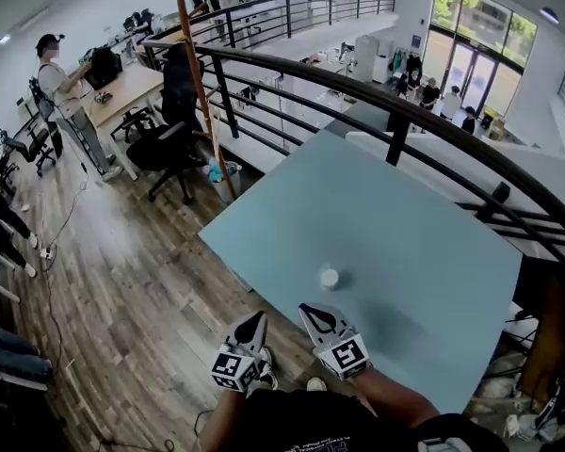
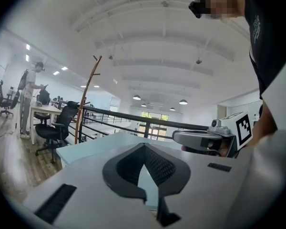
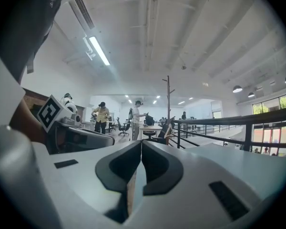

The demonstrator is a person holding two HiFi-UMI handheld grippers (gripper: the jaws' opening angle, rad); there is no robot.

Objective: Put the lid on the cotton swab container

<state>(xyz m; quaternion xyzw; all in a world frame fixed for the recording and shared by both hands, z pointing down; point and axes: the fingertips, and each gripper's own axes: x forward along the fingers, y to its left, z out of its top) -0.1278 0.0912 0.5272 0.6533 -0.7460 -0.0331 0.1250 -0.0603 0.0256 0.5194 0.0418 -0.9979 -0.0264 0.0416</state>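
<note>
1. The small white round container point(image 1: 330, 277) stands alone on the pale blue-green surface point(image 1: 424, 252), just ahead of both tools and apart from them. It is too small in the head view to tell whether it is capped, and no separate lid shows anywhere, so the first job is probably to find the lid.
2. The left tool point(image 1: 249, 331) has its jaws together with nothing between them. It points over the near edge of the surface.
3. The right tool point(image 1: 317, 319) is likewise closed and empty, and it is the nearer of the two to the container.
4. Neither gripper view shows the container; both look out level over the surface. Tip the tools down so it comes into sight.
5. Spread the jaws before reaching, because closed tips would only push such a light thing along.
6. One tool should likely steady the container low on its wall, leaving the top free for the other.
</note>
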